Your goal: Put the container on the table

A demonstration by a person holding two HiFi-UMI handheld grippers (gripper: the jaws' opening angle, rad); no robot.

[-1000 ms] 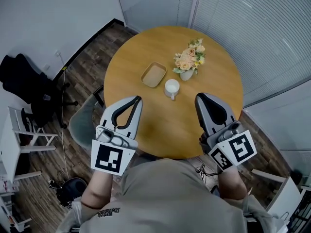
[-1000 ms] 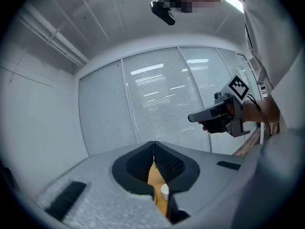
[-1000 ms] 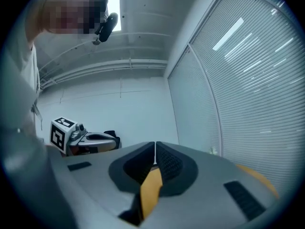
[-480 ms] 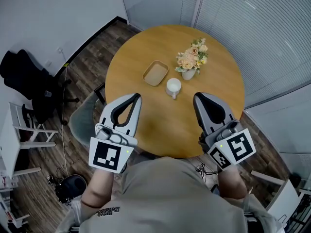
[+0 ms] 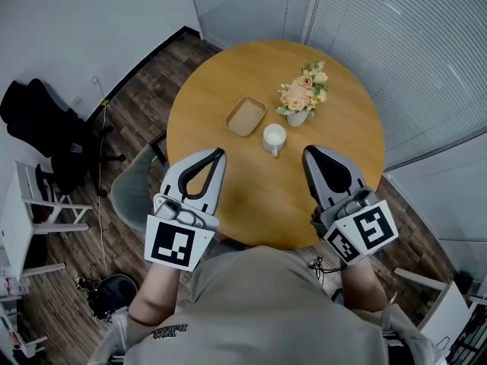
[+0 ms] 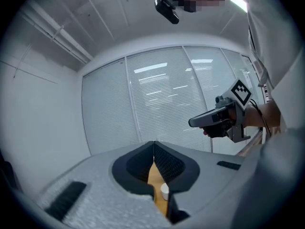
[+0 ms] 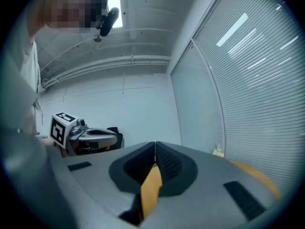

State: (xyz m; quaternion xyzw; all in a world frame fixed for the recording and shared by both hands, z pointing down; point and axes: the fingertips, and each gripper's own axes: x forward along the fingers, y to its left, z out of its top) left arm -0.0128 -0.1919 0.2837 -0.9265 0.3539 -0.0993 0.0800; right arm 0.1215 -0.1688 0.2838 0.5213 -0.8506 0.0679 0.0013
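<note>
We hold both grippers level over the near edge of the round table (image 5: 342, 139), one at each side, well apart from each other. The left gripper (image 5: 218, 153) has its jaws pressed together with nothing between them; through the slit below its tips we see only a strip of tabletop and a bit of the mug (image 5: 273, 138). The right gripper (image 5: 307, 151) is likewise closed and empty, its tips meeting in a thin line above the wood.

The container (image 5: 246, 116), a shallow tan dish with rounded corners, lies flat on the table, left of centre and beyond both grippers. It looks empty. The white mug stands upright just beside it, to its right and a little nearer to us, apart from it. Behind the mug, a small vase of flowers (image 5: 302, 97) stands near it.

Neither gripper touches anything on the table. The left one lies nearer to the container than the right one does.

A grey chair (image 5: 129, 192) is tucked at the table's left edge. A black chair (image 5: 46, 131) stands by the wall farther left.
</note>
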